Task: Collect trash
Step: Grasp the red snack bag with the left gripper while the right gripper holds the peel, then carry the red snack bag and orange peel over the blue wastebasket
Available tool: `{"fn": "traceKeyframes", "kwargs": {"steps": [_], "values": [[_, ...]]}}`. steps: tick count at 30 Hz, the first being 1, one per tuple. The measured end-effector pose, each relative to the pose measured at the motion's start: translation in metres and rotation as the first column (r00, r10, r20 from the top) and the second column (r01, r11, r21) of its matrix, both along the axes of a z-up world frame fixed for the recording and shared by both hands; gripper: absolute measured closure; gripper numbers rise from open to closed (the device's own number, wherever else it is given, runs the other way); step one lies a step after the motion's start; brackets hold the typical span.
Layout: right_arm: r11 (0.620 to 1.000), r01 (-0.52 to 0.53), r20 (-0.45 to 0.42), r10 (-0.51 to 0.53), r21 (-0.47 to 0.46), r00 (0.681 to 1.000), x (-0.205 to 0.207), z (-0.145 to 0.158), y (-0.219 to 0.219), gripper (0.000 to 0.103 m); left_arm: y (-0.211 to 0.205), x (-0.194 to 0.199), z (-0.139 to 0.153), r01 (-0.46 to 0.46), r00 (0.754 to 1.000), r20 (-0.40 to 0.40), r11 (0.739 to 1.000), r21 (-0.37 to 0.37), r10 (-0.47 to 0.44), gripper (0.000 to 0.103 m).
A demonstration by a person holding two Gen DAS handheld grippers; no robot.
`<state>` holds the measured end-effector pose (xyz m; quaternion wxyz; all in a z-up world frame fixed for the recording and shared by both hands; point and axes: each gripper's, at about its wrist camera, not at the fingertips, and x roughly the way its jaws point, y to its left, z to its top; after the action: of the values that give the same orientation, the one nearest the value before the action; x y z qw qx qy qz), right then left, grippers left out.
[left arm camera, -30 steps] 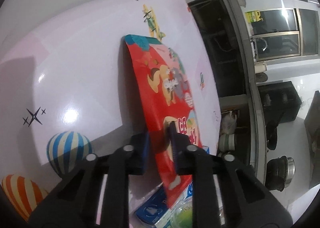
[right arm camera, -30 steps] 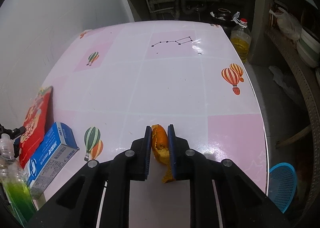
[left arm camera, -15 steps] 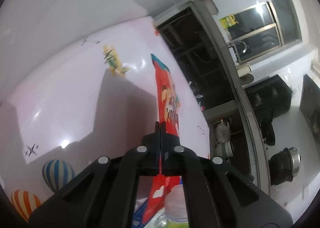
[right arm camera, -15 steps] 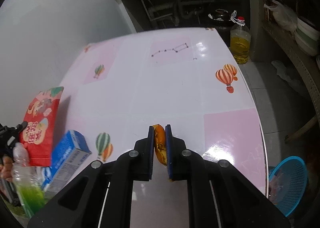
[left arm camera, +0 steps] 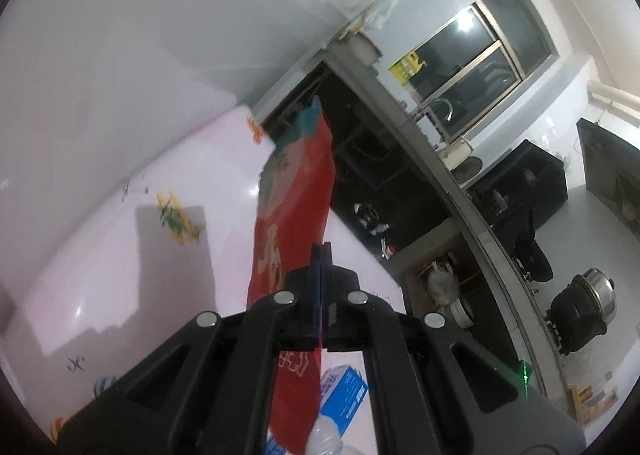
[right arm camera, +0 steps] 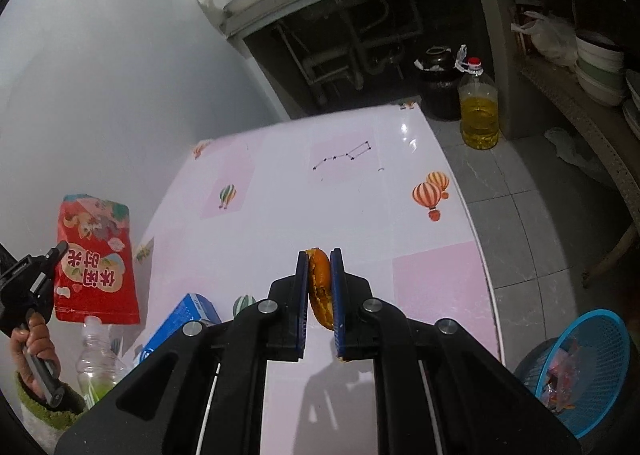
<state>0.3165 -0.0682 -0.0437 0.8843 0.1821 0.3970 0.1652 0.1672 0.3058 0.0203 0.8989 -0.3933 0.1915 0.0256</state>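
The left gripper (left arm camera: 321, 251) is clenched on a flat, glossy red snack bag (left arm camera: 294, 207), its black jaws pressed flat together over the thin foil; in the right wrist view the same bag (right arm camera: 96, 259) hangs clear of the counter (right arm camera: 320, 207), its printed face smooth and only slightly crinkled, pinched at one side edge by that gripper (right arm camera: 60, 249), whose handle a hand (right arm camera: 34, 339) in a fuzzy green cuff holds. The right gripper (right arm camera: 320, 255) is clamped on a curled piece of orange peel (right arm camera: 320, 287), rough and dimpled on the outside, squeezed between blue-edged pads and lifted above the counter. The counter is a glossy white-and-pink surface printed with striped hot-air balloons and a line-drawn constellation. Near its close left corner lie a blue rectangular cardboard box (right arm camera: 182, 315) and a clear plastic bottle (right arm camera: 98, 359) with pale green liquid at the bottom. On the tiled floor to the right stands a round blue mesh basket (right arm camera: 580, 371) with scraps of wrapper inside, and further back a clear jug of yellow oil (right arm camera: 478, 111) beside a dark glazed jar (right arm camera: 438, 89).
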Motion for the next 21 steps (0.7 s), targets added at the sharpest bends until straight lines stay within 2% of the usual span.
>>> {"fn": "traceKeyframes", "kwargs": {"steps": [10,17,21], "values": [[0.998,0.053,0.021,-0.054,0.032,0.998,-0.024,0.009,-0.028,0.092,-0.019,-0.014,0.04,0.015,0.997,0.078,0.996,0.092,-0.022,0.103],[0.987,0.149,0.06,-0.152,0.057,0.987,-0.063,0.024,-0.073,0.092,-0.053,-0.031,0.081,0.097,0.979,0.166,0.984,0.147,-0.121,0.103],[0.971,0.23,0.065,-0.235,0.068,0.97,-0.091,0.026,-0.107,0.092,-0.088,-0.034,0.102,0.181,0.957,0.195,0.966,0.183,-0.216,0.103]]}}
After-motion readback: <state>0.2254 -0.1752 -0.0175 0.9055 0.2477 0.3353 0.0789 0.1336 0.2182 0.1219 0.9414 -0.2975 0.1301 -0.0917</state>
